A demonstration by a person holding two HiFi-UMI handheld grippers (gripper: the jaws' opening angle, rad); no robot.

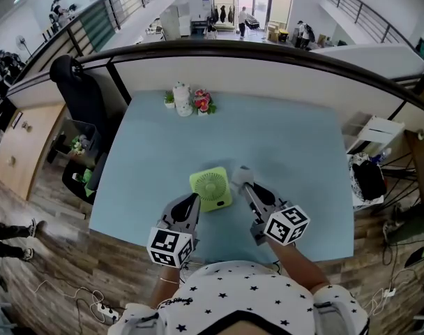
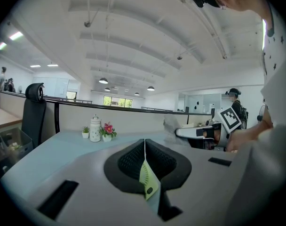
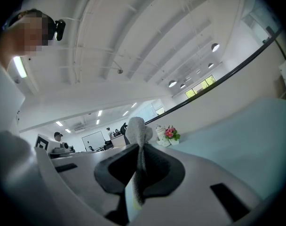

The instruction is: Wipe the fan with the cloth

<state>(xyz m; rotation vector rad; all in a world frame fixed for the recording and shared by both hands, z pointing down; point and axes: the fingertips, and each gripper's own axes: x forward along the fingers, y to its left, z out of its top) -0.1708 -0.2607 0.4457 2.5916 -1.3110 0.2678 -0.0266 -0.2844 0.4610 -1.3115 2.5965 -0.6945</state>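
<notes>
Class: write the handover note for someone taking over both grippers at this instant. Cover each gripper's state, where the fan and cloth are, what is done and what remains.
Left gripper: jaws closed on the near left edge of the green fan, steadying it.
Right gripper: jaws closed on the grey cloth, which sticks out past the tips.
Fan: on the light blue table, between the two grippers, grille facing up.
Cloth: at the fan's right edge; whether it touches the fan cannot be told.
Done: fan held, cloth in grip.
Left: wipe the cloth over the fan; how much is already wiped cannot be judged.
</notes>
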